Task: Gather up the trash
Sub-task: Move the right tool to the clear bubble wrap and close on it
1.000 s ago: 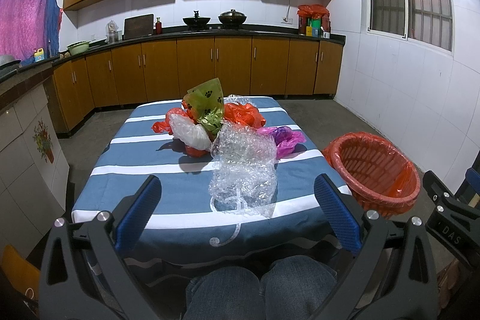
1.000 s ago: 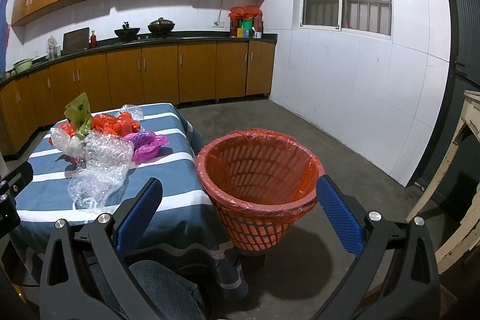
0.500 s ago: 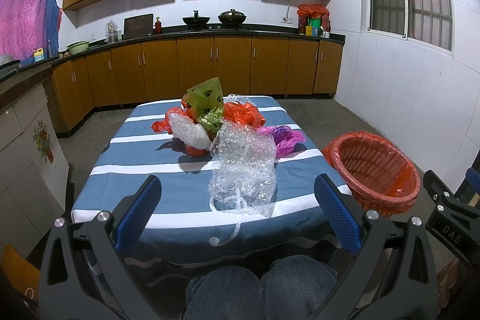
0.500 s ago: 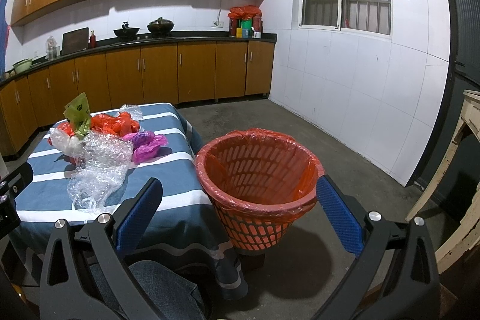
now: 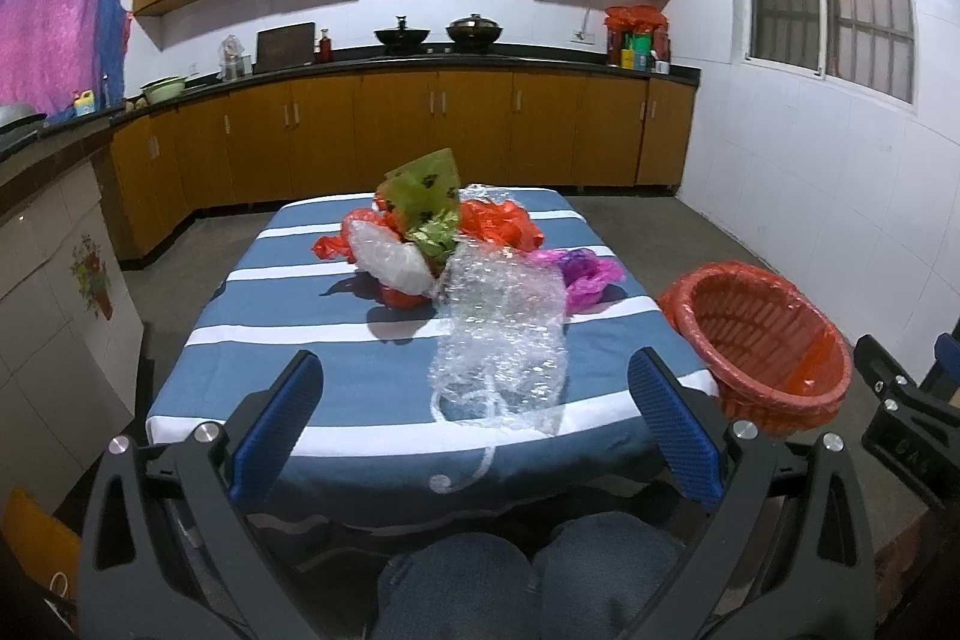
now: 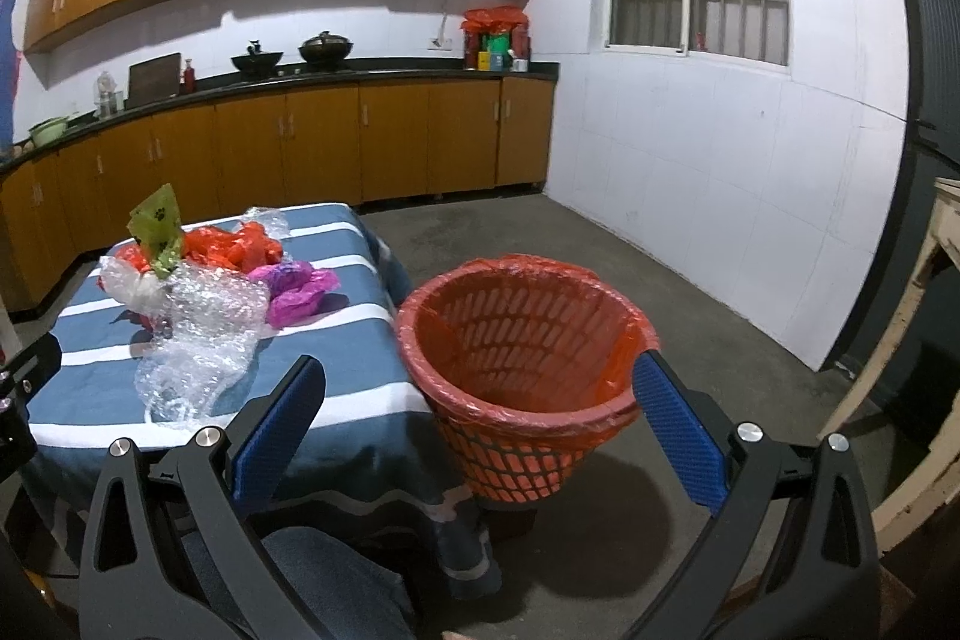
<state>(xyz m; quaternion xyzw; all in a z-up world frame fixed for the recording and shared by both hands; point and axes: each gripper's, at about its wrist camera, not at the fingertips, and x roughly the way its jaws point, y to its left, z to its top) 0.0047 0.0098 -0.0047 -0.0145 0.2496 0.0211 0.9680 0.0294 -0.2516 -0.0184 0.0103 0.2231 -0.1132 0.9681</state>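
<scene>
A pile of trash lies on the blue-and-white striped table (image 5: 336, 376): clear bubble wrap (image 5: 501, 340) nearest me, a white bag (image 5: 390, 262), a green paw-print bag (image 5: 423, 196), orange bags (image 5: 501, 223) and a purple bag (image 5: 585, 274). An orange basket with an orange liner (image 6: 522, 334) stands off the table's right side; it also shows in the left wrist view (image 5: 762, 340). My left gripper (image 5: 474, 424) is open and empty at the table's near edge, short of the bubble wrap. My right gripper (image 6: 474, 424) is open and empty, just in front of the basket.
Wooden kitchen cabinets and a dark counter (image 5: 420, 64) run along the far and left walls. The person's knees (image 5: 528, 568) are under the table's near edge. A pale wooden furniture piece (image 6: 912, 316) stands at the right. Concrete floor (image 6: 690, 292) lies beyond the basket.
</scene>
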